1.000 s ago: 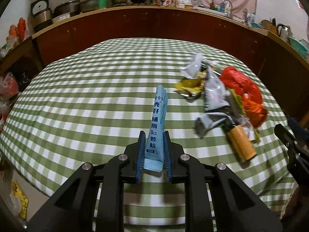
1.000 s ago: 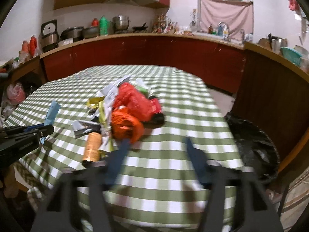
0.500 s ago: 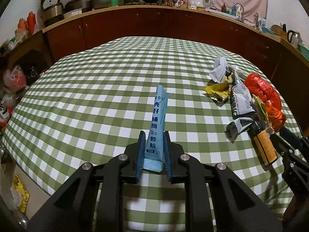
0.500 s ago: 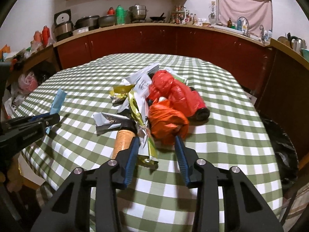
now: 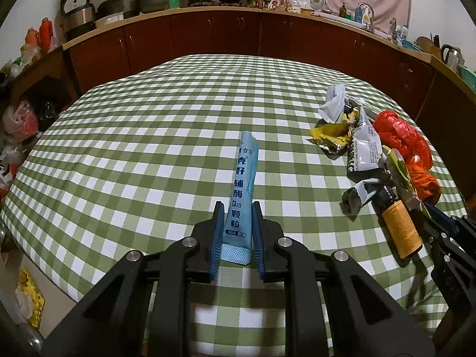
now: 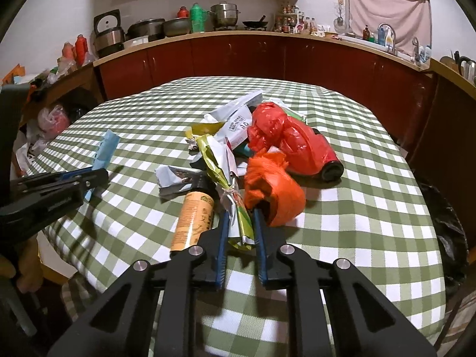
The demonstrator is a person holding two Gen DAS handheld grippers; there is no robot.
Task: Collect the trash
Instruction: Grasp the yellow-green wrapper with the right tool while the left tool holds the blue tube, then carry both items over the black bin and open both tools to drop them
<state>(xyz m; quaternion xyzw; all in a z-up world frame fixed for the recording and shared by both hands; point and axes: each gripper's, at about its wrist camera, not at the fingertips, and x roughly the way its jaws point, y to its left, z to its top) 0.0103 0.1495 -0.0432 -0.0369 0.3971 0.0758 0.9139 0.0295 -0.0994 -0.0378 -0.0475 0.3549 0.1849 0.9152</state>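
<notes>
My left gripper [image 5: 237, 205] is shut on a long light-blue sachet [image 5: 244, 178] that sticks up above the green checked tablecloth [image 5: 148, 148]. A heap of trash lies on the right of the table: a red bag [image 6: 291, 145], an orange bag [image 6: 273, 190], a brown bottle with an orange label [image 6: 195, 220], and white and silver wrappers. My right gripper [image 6: 240, 212] is at the heap's near edge. Its jaws are closing, with the tied end of a yellow-green wrapper [image 6: 214, 160] between the pads, which press on it.
A black bin bag [image 6: 443, 217] stands beside the table's right edge. Dark red cabinets [image 5: 208, 38] run along the back wall, with pots and bottles on the counter. Plastic bags sit on shelves at the left [image 5: 17, 125].
The right gripper moved forward to the heap and its wide-apart jaws came together around the yellow-green wrapper. The left gripper still holds the blue sachet in the same spot.
</notes>
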